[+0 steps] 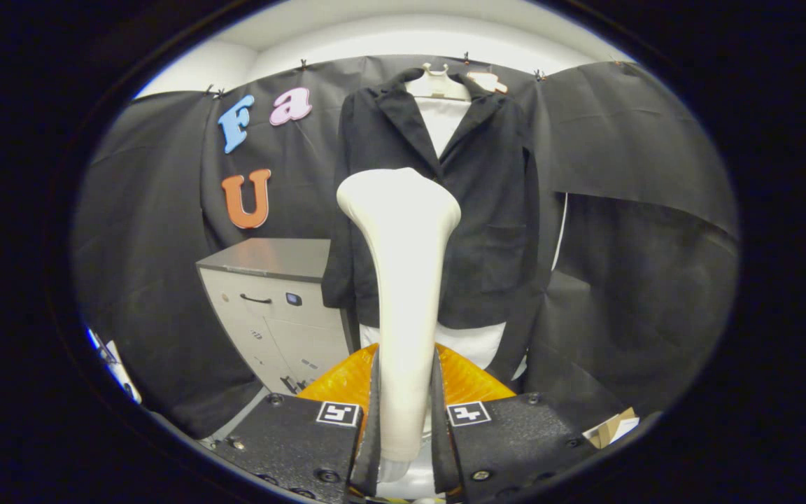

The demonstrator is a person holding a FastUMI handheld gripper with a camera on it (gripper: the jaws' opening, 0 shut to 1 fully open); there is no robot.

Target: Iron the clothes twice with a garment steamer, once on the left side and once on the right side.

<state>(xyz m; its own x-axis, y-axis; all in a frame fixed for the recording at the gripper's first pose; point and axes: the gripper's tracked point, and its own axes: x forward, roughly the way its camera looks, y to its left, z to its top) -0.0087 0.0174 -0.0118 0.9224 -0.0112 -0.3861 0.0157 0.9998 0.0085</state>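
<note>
A cream garment steamer [401,280] stands upright between my fingers, and my gripper [404,378] is shut on its handle. Its wide head rises in front of a dark jacket [487,210] that hangs on a pale hanger [438,84] over a white garment [441,122]. The steamer head sits over the jacket's lower left front, seemingly a short way off the cloth. An orange part [469,381] shows just behind my fingers.
A grey-topped cabinet [270,308] with a drawer handle stands left of the jacket against the black cloth wall. A piece of cardboard [613,427] lies low on the right.
</note>
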